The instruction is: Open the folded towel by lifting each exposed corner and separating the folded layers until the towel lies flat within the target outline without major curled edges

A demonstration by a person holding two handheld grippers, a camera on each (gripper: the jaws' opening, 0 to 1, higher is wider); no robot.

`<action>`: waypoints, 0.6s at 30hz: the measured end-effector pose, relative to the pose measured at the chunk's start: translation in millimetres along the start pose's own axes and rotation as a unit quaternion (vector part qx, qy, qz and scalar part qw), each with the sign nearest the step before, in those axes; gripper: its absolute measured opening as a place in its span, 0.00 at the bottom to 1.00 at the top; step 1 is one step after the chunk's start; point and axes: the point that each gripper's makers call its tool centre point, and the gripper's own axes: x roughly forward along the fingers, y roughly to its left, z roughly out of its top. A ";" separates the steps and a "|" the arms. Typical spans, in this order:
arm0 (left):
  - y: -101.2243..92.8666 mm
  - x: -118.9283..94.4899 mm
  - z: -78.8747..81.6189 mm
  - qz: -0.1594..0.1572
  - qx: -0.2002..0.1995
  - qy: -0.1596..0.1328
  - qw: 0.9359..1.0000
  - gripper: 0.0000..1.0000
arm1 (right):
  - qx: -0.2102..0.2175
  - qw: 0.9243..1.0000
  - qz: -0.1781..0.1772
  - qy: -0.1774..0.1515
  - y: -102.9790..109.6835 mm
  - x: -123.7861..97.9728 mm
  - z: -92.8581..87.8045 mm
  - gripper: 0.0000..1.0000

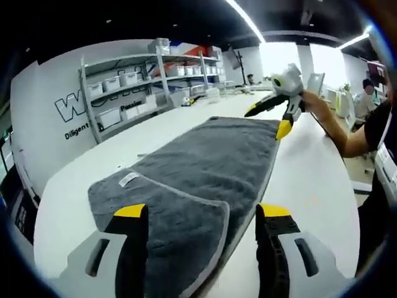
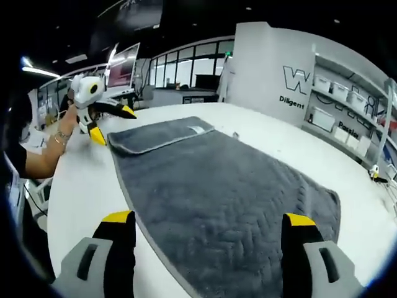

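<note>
Long white table [image 1: 310, 180] carries the grey herringbone-textured towel [image 1: 205, 167], laid out lengthwise with one end still folded over, its small white label [image 1: 128, 179] showing at 9 o'clock in the left gripper view. Wall behind white storage shelving [image 1: 124, 87] carries a big "W…" logo with "Diligent" legible below it [image 2: 291, 100], rest cut off. Left gripper [image 1: 201, 214] jaws spread wide over the folded end, holding nothing; right gripper [image 2: 208, 218] likewise released over the flat end, seen at 1 o'clock from the left gripper view.
</note>
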 end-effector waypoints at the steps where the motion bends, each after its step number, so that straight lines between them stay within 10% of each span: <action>1: -5.8 4.5 -3.6 -0.010 0.004 0.011 1.000 0.61 | 0.001 1.000 0.000 0.000 0.2 0.0 -0.4 0.99; 18: -25.8 32.4 -16.4 -0.041 -0.009 0.021 0.999 0.03 | -0.004 1.000 0.010 0.007 6.7 1.7 -4.4 0.99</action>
